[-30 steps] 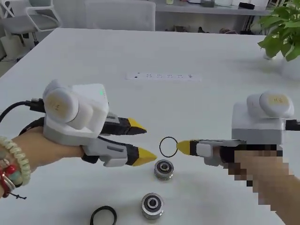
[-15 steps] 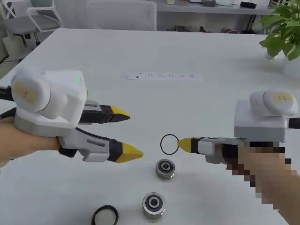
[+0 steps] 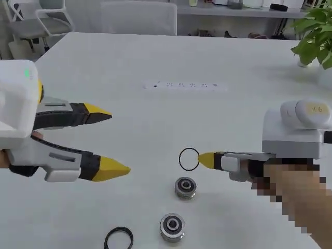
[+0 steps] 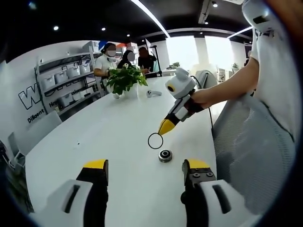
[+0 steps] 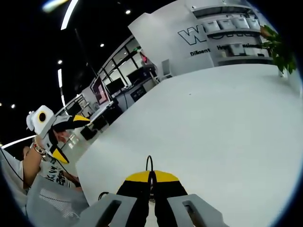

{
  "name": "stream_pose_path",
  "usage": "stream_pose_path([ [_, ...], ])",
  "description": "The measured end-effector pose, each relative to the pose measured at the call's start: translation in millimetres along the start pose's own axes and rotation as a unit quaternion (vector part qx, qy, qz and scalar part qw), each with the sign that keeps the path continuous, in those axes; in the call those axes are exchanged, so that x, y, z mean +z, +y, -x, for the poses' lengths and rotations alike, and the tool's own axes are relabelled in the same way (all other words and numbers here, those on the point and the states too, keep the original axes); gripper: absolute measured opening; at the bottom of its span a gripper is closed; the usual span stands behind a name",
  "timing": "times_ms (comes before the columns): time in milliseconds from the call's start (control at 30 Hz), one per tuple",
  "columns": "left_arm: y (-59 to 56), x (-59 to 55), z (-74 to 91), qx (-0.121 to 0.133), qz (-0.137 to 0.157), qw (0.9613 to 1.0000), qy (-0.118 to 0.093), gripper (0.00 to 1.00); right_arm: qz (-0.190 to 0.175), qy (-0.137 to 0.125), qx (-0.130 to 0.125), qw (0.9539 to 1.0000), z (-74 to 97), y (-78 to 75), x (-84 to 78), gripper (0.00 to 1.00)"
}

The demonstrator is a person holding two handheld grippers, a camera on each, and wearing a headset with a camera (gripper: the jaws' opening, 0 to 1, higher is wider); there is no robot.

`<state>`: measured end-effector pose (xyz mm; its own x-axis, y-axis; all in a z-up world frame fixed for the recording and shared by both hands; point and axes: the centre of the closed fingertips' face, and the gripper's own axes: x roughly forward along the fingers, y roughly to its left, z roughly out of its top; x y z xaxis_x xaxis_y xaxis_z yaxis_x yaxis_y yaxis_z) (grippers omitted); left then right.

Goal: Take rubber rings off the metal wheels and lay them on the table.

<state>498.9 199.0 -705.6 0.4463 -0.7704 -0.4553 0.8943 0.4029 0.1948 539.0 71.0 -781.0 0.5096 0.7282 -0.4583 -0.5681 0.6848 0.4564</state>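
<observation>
My right gripper (image 3: 202,160) is shut on a thin black rubber ring (image 3: 189,158), holding it upright just above the table; the ring (image 5: 149,163) sticks up from between my closed yellow tips (image 5: 151,177). A bare metal wheel (image 3: 185,187) lies just below the ring, and a second wheel (image 3: 172,227) lies nearer the front edge. A thicker black ring (image 3: 119,239) lies flat at the front. My left gripper (image 3: 115,141) hovers open and holds nothing, well left of the wheels. In the left gripper view the ring (image 4: 155,140) hangs from the right gripper (image 4: 165,127) above the wheel (image 4: 164,155).
A white power strip (image 3: 184,85) lies across the middle of the white table (image 3: 129,57). A green plant (image 3: 314,36) stands at the far right corner. Chairs (image 3: 36,18) stand behind the table. Several people (image 4: 125,59) stand far off.
My left gripper has drawn back to the left and closer to the head camera, away from the wheels. The right gripper has kept still with the ring.
</observation>
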Motion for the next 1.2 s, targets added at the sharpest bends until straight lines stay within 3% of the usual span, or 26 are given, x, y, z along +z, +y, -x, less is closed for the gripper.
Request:
stream_pose_path([
  [400, -7.0, -15.5, 32.9, 0.028, 0.023, 0.9993, 0.009, 0.78, 0.004, 0.004, 0.006, 1.0, -1.1, 4.2, -1.3, 0.0],
  [567, -11.9, -27.0, 42.2, 0.037, 0.036, 0.9985, 0.018, 0.81, 0.008, 0.009, 0.009, 0.9999, -2.1, 6.2, -3.1, 0.0],
  [967, -24.4, -48.0, 52.2, 0.057, 0.076, 0.9954, 0.016, 0.88, 0.011, 0.004, 0.019, 0.9997, -1.1, 10.7, 0.4, 0.0],
  [1200, -37.3, -69.4, 49.5, 0.062, 0.104, 0.9923, 0.025, 0.91, 0.015, 0.005, 0.024, 0.9996, -0.5, 13.5, 0.8, 0.0],
])
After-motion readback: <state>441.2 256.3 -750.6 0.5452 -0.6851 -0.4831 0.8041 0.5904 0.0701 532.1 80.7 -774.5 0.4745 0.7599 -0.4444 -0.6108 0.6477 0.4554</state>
